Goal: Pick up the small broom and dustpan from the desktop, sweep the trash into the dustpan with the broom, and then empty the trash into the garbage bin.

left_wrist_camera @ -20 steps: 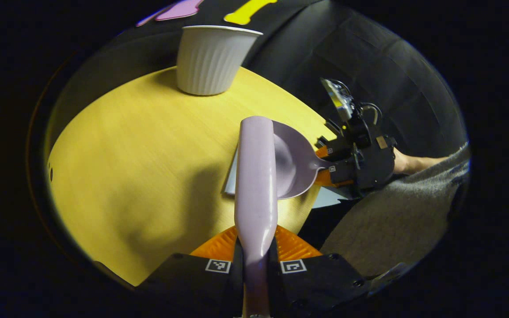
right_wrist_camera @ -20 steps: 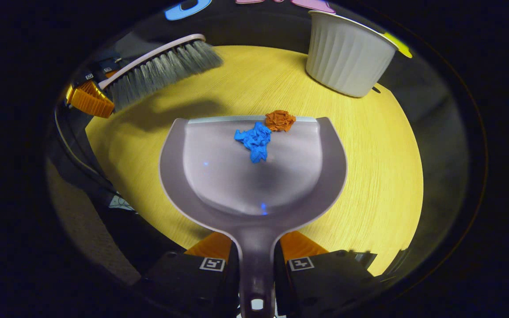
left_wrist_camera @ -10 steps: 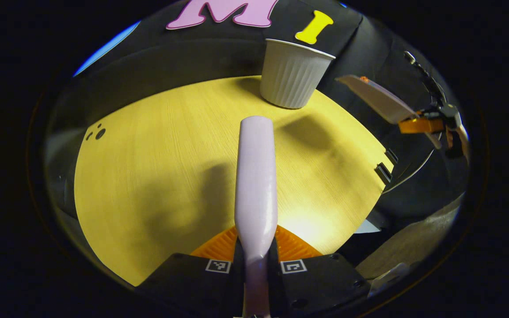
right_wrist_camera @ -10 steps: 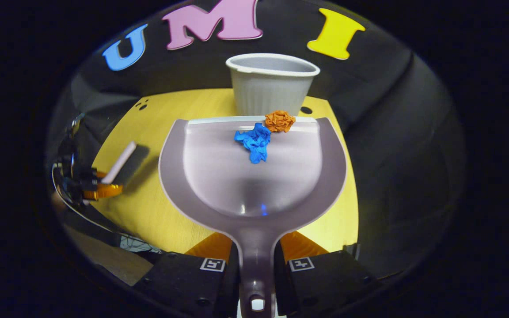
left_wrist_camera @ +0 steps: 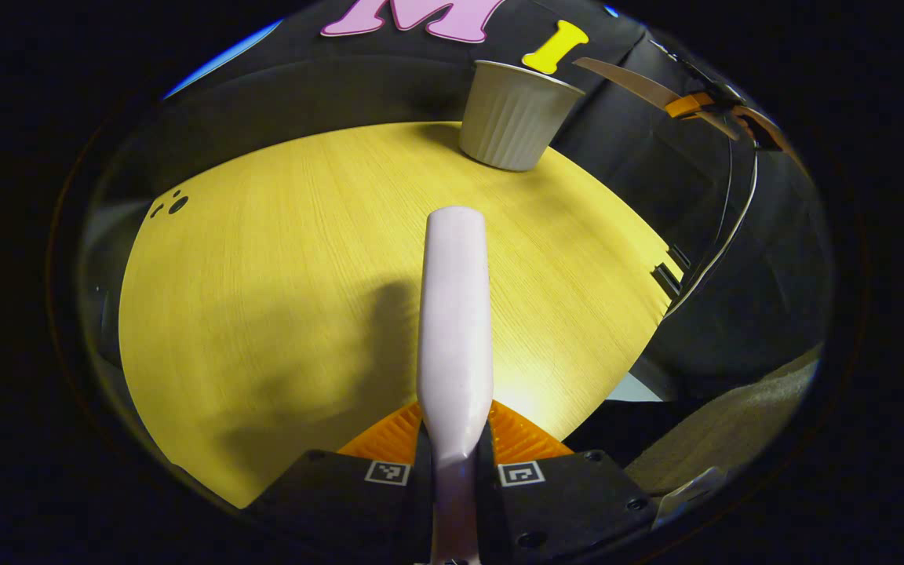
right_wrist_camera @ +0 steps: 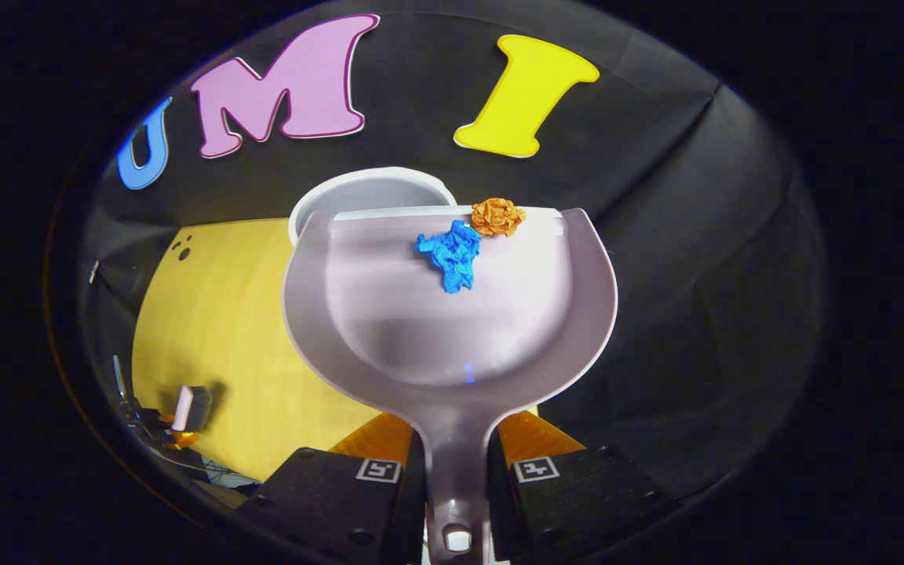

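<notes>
A lilac dustpan (right_wrist_camera: 452, 329) is held off the table, with my right gripper (right_wrist_camera: 456, 438) shut on its handle. A blue paper wad (right_wrist_camera: 450, 255) and an orange paper wad (right_wrist_camera: 497, 216) lie near its front lip. The white ribbed garbage bin (right_wrist_camera: 358, 196) shows just behind and below that lip. My left gripper (left_wrist_camera: 456, 435) is shut on the lilac small broom (left_wrist_camera: 456, 314), held low over the yellow table (left_wrist_camera: 264, 275). In the left gripper view the bin (left_wrist_camera: 516, 114) stands at the far edge, and the dustpan (left_wrist_camera: 628, 82) hangs edge-on to its upper right.
The table's right edge (left_wrist_camera: 656, 267) has a dark clip and a cable hanging past it. Small dark holes (left_wrist_camera: 173, 205) mark the far left corner. In the right gripper view the broom (right_wrist_camera: 184, 408) and left gripper sit far off at lower left.
My right gripper has lifted the dustpan higher and carried it toward the bin, whose rim now sits behind the lip. Both wads stayed in place. The left gripper barely moved.
</notes>
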A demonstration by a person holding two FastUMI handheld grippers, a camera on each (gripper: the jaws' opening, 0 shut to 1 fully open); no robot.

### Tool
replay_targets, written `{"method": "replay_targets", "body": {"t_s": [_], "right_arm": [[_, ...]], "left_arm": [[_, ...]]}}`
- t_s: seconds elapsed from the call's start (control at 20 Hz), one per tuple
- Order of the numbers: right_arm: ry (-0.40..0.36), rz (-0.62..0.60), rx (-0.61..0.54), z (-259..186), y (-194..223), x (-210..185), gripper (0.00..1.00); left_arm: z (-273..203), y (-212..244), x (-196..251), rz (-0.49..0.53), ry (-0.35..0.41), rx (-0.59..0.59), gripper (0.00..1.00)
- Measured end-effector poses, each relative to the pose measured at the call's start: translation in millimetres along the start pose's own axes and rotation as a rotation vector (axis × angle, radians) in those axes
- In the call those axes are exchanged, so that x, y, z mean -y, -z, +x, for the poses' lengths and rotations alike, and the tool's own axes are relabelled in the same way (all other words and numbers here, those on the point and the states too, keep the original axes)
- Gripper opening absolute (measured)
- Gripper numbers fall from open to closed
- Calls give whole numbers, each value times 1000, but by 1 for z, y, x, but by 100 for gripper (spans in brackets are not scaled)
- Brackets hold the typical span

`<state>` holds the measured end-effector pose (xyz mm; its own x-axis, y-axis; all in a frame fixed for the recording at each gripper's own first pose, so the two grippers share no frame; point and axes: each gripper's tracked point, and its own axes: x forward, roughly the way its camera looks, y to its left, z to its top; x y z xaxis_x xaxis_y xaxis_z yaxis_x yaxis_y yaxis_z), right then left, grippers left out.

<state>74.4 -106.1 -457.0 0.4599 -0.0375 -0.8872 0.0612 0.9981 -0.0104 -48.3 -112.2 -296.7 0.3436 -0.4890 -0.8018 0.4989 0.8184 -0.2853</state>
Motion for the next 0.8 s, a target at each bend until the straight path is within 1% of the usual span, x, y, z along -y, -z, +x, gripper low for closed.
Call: {"method": "replay_targets", "body": {"t_s": [0.05,0.1,0.15,0.2,0.3,0.45,0.5,0.55,0.75,0.8], "right_arm": [[26,-29,-8,5,1,-4,37],[58,-70,-18,-9,6,7,36],[81,-104,-37,-12,4,9,41],[100,-133,-54,-15,2,10,36],[136,-206,-98,-23,-4,22,36],[185,-327,-193,-22,-2,52,36],[194,-370,-239,-24,-2,63,36],[199,-390,-269,-29,-5,64,36],[221,-448,-313,-43,-12,68,36],[226,-461,-317,-38,-12,71,41]], "left_arm": [[-4,3,-6,-2,-7,5,27],[-7,6,-12,-5,-17,8,27],[-9,8,-17,-12,-25,11,27],[-12,10,-22,-23,-28,16,27],[-13,15,-26,-56,-27,23,27],[-12,21,-28,-85,-22,21,27],[-9,23,-29,-88,-21,15,27],[-8,25,-30,-89,-22,11,27],[-8,21,-32,-98,-19,22,27],[-8,20,-32,-98,-22,22,27]]}}
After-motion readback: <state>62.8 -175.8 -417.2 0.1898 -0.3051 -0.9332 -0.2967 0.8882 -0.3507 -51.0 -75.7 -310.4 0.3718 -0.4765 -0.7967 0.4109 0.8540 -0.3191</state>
